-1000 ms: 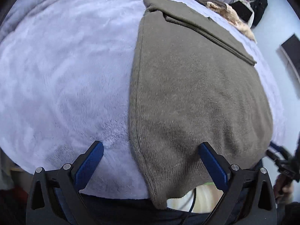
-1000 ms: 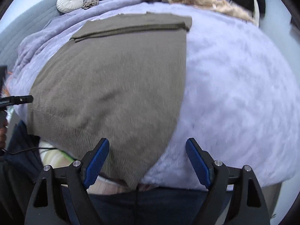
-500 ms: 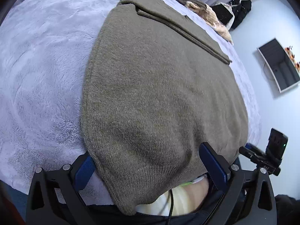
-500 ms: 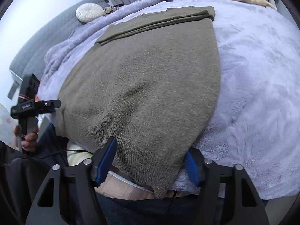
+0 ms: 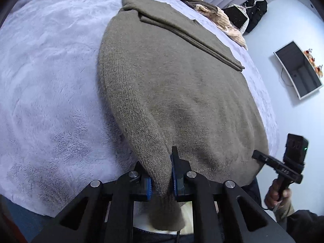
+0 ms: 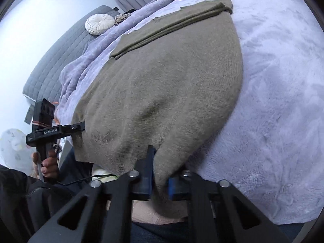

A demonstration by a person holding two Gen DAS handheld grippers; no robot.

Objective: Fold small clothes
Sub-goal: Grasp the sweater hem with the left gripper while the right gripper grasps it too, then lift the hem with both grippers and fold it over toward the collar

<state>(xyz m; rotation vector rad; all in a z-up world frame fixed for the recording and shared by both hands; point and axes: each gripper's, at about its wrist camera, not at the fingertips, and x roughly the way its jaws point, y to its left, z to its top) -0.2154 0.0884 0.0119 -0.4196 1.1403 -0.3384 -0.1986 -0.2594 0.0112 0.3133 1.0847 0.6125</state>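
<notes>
An olive-brown knit sweater [image 5: 178, 93] lies flat on a lilac fleece blanket [image 5: 46, 77], sleeves folded across its far end. My left gripper [image 5: 161, 180] is shut on the sweater's near left hem corner, and the cloth bunches between the blue pads. My right gripper [image 6: 159, 182] is shut on the near right hem corner of the sweater [image 6: 166, 85]. The hem hangs over the bed's near edge. The right gripper also shows in the left wrist view [image 5: 283, 162], and the left gripper shows in the right wrist view [image 6: 52, 131].
A pile of other clothes [image 5: 212, 16] lies at the far end of the bed. A round white cushion [image 6: 98, 23] sits on a grey quilt [image 6: 52, 64] to the left. A wall monitor [image 5: 299, 68] hangs on the right. My legs are below the bed edge.
Both grippers moved in over the sweater's near hem and closed on its two corners; they were open a second ago. The hem is now pinched and slightly lifted.
</notes>
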